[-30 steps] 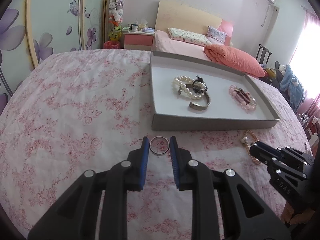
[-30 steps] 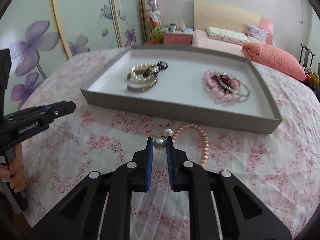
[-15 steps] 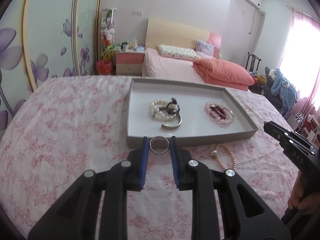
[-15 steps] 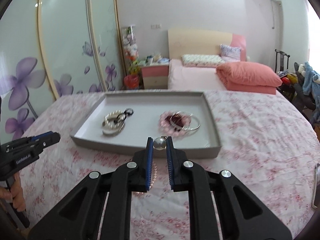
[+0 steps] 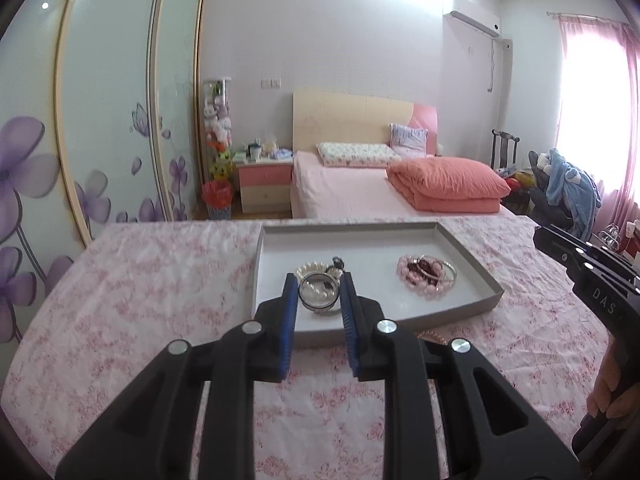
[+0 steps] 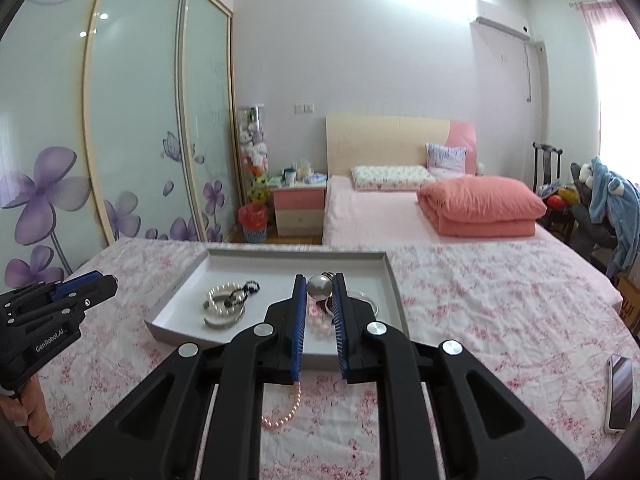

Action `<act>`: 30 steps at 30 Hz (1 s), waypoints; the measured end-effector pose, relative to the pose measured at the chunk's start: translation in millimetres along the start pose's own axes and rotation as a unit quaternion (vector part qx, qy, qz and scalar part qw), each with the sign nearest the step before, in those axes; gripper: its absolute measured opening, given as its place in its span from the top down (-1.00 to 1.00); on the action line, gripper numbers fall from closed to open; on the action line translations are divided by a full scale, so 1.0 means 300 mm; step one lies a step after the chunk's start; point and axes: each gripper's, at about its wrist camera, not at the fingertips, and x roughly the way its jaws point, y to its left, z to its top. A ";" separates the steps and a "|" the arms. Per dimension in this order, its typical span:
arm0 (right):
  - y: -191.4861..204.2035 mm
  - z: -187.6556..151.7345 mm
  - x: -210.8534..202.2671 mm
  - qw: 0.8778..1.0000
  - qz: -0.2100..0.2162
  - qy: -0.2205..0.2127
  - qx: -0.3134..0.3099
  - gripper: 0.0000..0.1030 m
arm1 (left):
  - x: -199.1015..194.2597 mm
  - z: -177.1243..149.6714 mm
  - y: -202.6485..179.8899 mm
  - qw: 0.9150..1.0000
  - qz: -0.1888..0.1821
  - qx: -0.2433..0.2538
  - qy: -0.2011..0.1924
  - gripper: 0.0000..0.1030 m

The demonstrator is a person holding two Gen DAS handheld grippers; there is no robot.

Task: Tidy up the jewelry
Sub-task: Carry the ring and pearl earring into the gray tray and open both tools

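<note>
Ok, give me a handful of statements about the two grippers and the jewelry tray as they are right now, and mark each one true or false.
1. The left gripper holds a silver ring between its pads. True.
2. The right gripper is empty. False: it is shut on a large pearl, with a pink bead strand hanging below it.
3. The grey tray has no jewelry in it. False: a white pearl bracelet and a pink bead bracelet lie inside.
4. The tray rests on a pink floral cloth. True.
5. A phone lies inside the tray. False: it lies on the cloth, far right in the right wrist view.
</note>
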 end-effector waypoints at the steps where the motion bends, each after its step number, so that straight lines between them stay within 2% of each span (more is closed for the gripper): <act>1: 0.002 0.005 -0.006 1.000 -0.002 -0.007 -0.001 0.73 | -0.001 0.001 0.004 1.000 0.002 0.002 -0.005 0.57; 6: 0.018 0.026 -0.020 0.999 -0.007 -0.032 -0.007 0.72 | -0.019 0.008 -0.010 0.999 0.012 0.008 -0.030 0.57; 11: 0.039 0.031 -0.025 0.999 -0.011 -0.048 -0.017 0.73 | -0.019 0.012 -0.006 0.999 0.015 0.011 -0.038 0.58; 30: 0.045 0.034 -0.016 0.998 -0.021 -0.056 -0.020 0.73 | -0.014 0.023 -0.001 0.999 0.013 0.006 -0.046 0.57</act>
